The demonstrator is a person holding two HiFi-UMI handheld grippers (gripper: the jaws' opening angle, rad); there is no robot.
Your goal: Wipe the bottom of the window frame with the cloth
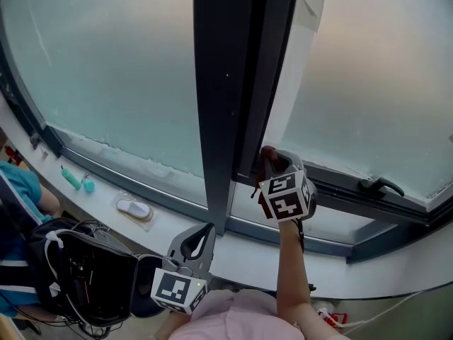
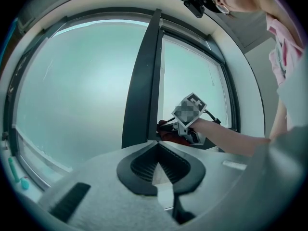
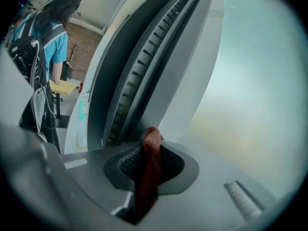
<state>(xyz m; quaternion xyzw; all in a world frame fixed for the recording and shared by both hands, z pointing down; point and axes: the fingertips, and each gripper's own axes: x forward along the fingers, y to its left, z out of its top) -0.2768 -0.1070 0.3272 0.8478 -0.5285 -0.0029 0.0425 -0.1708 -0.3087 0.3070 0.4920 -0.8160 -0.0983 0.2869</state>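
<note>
A dark red cloth [image 1: 273, 161] is pressed against the dark bottom rail of the window frame [image 1: 340, 191], just right of the black upright mullion [image 1: 226, 83]. My right gripper [image 1: 270, 159] is shut on it. In the right gripper view the cloth [image 3: 150, 167] hangs from between the pads, and the right gripper [image 3: 152, 139] points at the frame's ribbed edge. My left gripper [image 1: 206, 229] hangs low by the white sill, shut with nothing in it. In its own view the left gripper [image 2: 156, 145] looks toward the cloth [image 2: 168, 134] and the mullion.
A black window handle [image 1: 381, 185] lies on the rail to the right. On the white sill [image 1: 368, 264] at left are teal items [image 1: 72, 178] and a white object in plastic [image 1: 133, 208]. A black bag [image 1: 85, 268] and a person in a teal shirt [image 1: 18, 183] are at the left.
</note>
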